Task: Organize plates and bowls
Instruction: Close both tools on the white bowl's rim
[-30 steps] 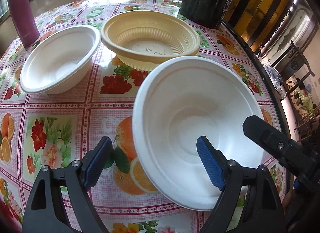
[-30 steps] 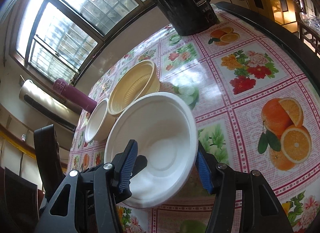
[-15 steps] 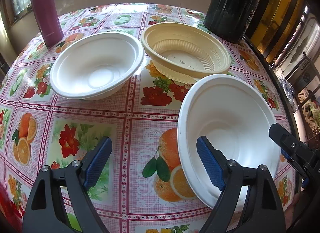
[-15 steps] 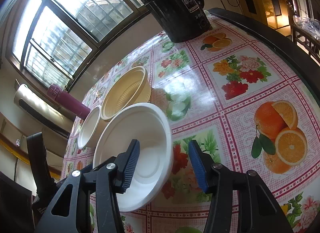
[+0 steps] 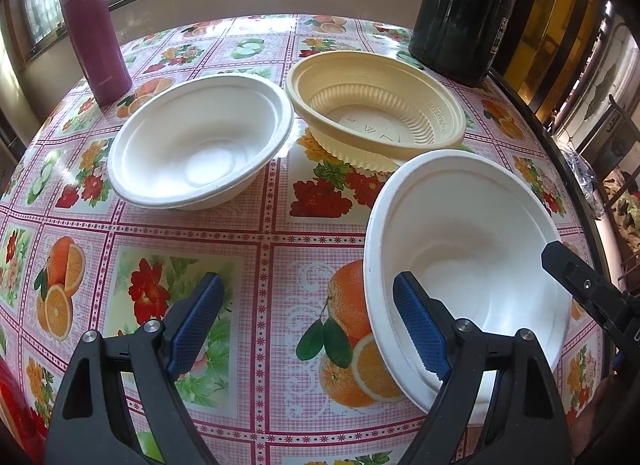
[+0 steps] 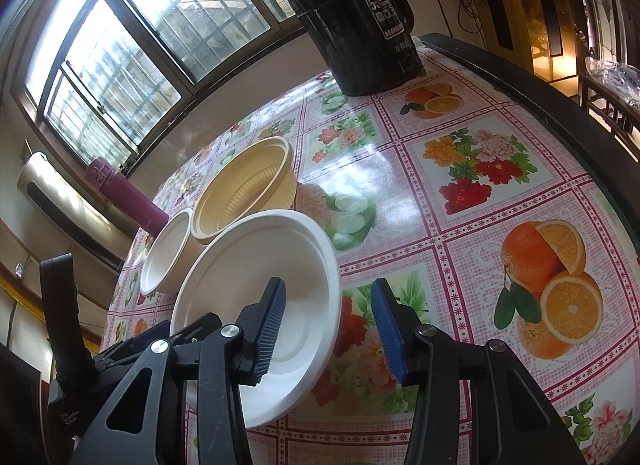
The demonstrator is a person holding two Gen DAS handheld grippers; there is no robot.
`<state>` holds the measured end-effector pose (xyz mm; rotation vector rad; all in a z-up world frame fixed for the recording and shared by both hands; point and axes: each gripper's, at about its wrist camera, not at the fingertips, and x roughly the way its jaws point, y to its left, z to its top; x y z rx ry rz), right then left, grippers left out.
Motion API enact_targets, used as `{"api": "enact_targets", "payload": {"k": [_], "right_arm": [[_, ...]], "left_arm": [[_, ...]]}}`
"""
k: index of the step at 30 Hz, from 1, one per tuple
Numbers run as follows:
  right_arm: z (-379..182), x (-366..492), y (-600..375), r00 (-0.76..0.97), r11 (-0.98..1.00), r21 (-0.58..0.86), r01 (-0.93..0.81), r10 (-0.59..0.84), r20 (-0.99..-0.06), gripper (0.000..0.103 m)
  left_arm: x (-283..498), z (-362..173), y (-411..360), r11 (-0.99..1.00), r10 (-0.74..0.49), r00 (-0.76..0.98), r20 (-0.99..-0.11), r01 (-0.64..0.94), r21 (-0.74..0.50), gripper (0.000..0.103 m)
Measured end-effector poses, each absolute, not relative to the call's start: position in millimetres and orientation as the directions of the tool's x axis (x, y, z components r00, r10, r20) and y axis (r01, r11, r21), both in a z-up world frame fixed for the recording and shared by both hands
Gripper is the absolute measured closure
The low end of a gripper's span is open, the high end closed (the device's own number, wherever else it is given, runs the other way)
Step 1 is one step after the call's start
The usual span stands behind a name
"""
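Observation:
Three bowls stand on the flowered tablecloth: a far white bowl (image 5: pixel 200 145), a ribbed cream bowl (image 5: pixel 380 113) and a near white bowl (image 5: pixel 472 253). My left gripper (image 5: pixel 308 329) hangs open above the cloth, and its right finger reaches over the near bowl's left rim. In the right wrist view the near white bowl (image 6: pixel 256 265) has its right rim between the jaws of my right gripper (image 6: pixel 328 329). Those jaws are closing, one pad inside the bowl and one outside, neither pressing on it. The cream bowl (image 6: pixel 244 193) and the far white bowl (image 6: pixel 168 253) lie behind.
A maroon flask (image 5: pixel 94 29) stands at the back left and a black kettle (image 5: pixel 460 13) at the back right. The table's dark edge (image 5: pixel 560 169) curves along the right, with chairs and a floor beyond. Windows run behind the table.
The right gripper's jaws have narrowed and now straddle the near bowl's right rim instead of spanning the bowl. The left wrist view has tipped up, so the near bowl sits lower right.

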<state>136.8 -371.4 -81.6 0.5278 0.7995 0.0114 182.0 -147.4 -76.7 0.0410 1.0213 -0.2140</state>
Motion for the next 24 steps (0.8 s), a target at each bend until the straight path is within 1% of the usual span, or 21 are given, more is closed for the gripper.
{"api": "enact_targets", "payload": {"k": [4,5,6,8,12,14,20,21,23,24], "right_arm": [[-82.8,137.4,-370.7,0.703,0.872,0.453,0.184,0.206,-0.681,0.057],[-82.8,137.4,-370.6,0.703,0.872,0.453,0.184,0.205,-0.681,0.057],[-82.8,137.5,-370.6,0.702,0.872,0.455,0.183,0.208,-0.681,0.057],[-83.5,138.3,-370.5,0.702,0.872,0.455,0.182,0.21,-0.681,0.057],[-84.2,138.7,-369.6,0.703,0.875,0.448,0.181,0.203,-0.681,0.057],[-84.1,138.8,-369.5,0.704,0.876,0.448,0.18,0.203,-0.68,0.057],[-83.6,138.2,-368.5,0.706,0.882,0.438,0.175,0.198,-0.68,0.057],[-83.8,138.3,-368.3,0.705,0.883,0.436,0.175,0.197,-0.682,0.061],[-84.9,139.2,-367.6,0.7,0.885,0.43,0.176,0.195,-0.687,0.063],[-85.3,139.5,-367.3,0.698,0.887,0.427,0.176,0.193,-0.69,0.065]], "left_arm": [[183.8,-76.5,-144.6,0.973,-0.197,0.491,-0.849,0.204,-0.107,0.016],[184.7,-76.7,-143.4,0.973,-0.199,0.492,-0.848,0.203,-0.11,0.018],[185.4,-76.8,-142.5,0.972,-0.203,0.493,-0.846,0.203,-0.115,0.021],[186.1,-76.9,-141.3,0.97,-0.214,0.49,-0.845,0.208,-0.126,0.036],[184.0,-76.2,-144.9,0.968,-0.216,0.496,-0.841,0.222,-0.118,0.043],[182.7,-75.5,-146.2,0.965,-0.225,0.495,-0.839,0.231,-0.122,0.049],[181.0,-74.7,-148.0,0.965,-0.222,0.499,-0.837,0.236,-0.115,0.049],[180.7,-74.4,-148.2,0.965,-0.222,0.501,-0.836,0.238,-0.113,0.049],[180.0,-74.1,-148.8,0.964,-0.221,0.503,-0.836,0.241,-0.11,0.05],[179.8,-74.4,-148.6,0.964,-0.222,0.502,-0.836,0.242,-0.111,0.05]]}}
